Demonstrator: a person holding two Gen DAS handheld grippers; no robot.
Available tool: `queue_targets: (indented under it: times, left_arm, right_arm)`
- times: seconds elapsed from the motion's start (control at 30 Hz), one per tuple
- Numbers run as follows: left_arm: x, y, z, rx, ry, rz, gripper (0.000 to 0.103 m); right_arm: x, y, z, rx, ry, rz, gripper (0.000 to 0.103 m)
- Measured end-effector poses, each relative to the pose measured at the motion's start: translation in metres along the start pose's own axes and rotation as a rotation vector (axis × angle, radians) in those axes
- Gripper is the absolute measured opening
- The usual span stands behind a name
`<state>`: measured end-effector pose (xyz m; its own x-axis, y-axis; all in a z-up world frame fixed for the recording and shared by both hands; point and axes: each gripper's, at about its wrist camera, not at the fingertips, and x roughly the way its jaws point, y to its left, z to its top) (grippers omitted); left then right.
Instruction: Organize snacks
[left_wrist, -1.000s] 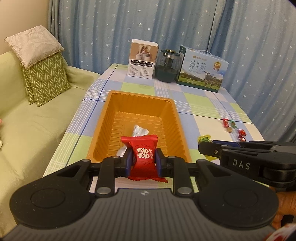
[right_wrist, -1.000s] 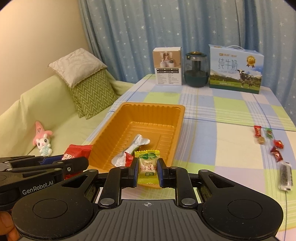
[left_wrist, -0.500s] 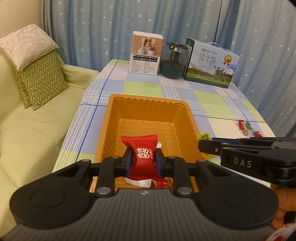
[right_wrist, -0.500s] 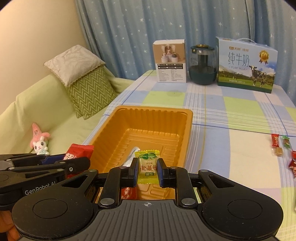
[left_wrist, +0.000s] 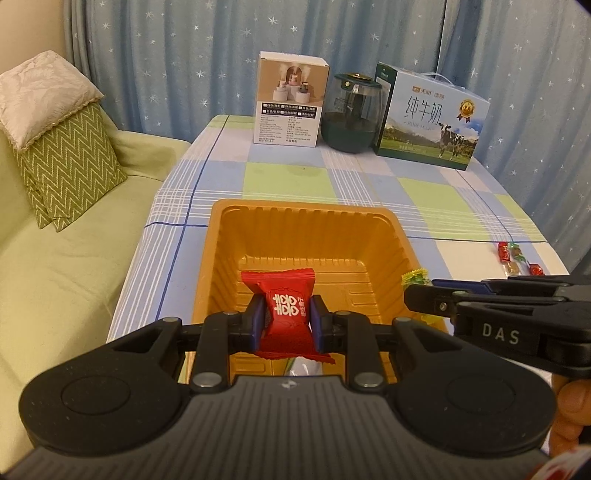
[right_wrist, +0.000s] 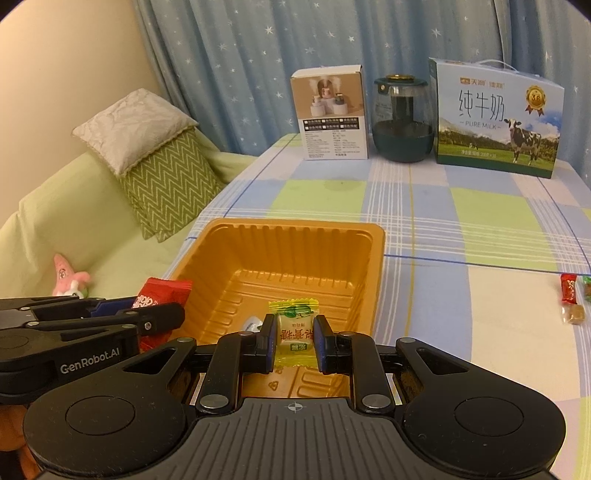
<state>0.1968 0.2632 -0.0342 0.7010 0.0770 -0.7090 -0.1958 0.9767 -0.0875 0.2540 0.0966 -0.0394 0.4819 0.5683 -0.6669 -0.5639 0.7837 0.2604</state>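
Observation:
An orange plastic tray (left_wrist: 303, 236) (right_wrist: 295, 251) lies on the checked tablecloth. My left gripper (left_wrist: 287, 317) is shut on a red snack packet (left_wrist: 284, 302) and holds it above the tray's near end. My right gripper (right_wrist: 294, 339) is shut on a yellow-green candy (right_wrist: 293, 330) above the tray's near right part. A white wrapper (left_wrist: 304, 367) (right_wrist: 253, 325) lies in the tray, mostly hidden by the grippers. The right gripper shows in the left wrist view (left_wrist: 417, 291) and the left gripper in the right wrist view (right_wrist: 162, 314).
Several loose candies (left_wrist: 515, 256) (right_wrist: 570, 299) lie on the table to the right. At the far edge stand a white box (left_wrist: 290, 103), a dark glass jar (left_wrist: 351, 112) and a milk carton box (left_wrist: 430, 118). A green sofa (left_wrist: 55, 258) with cushions is left.
Both grippers have moved forward over the tray with their snacks still held. The tray now fills more of both views and the wrapper sits under the fingers.

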Motion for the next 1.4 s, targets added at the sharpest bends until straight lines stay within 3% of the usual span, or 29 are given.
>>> queue_targets:
  times: [0.07, 0.1, 0.7, 0.9, 1.27, 1.4]
  left_arm:
    - [0.004, 0.001, 0.000, 0.001, 0.002, 0.007, 0.026]
    - [0.005, 0.002, -0.001, -0.001, 0.002, 0.013, 0.032]
    - [-0.034, 0.016, -0.027, -0.064, -0.016, 0.050, 0.036]
    - [-0.056, 0.010, -0.032, -0.081, -0.038, 0.048, 0.039]
    - [-0.110, -0.032, -0.056, -0.088, -0.066, 0.016, 0.050]
    - [-0.129, -0.049, -0.065, -0.100, -0.078, 0.001, 0.060]
  right_arm:
    - [0.002, -0.001, 0.000, 0.004, 0.003, 0.002, 0.021]
    - [0.003, -0.001, 0.000, 0.006, 0.004, 0.004, 0.021]
    - [-0.003, -0.003, -0.001, 0.096, -0.008, 0.073, 0.026]
    - [-0.036, -0.018, -0.012, 0.146, -0.039, 0.039, 0.027]
    - [-0.121, -0.039, -0.069, 0.196, -0.060, -0.061, 0.030]
    - [-0.150, -0.044, -0.087, 0.213, -0.081, -0.078, 0.048]
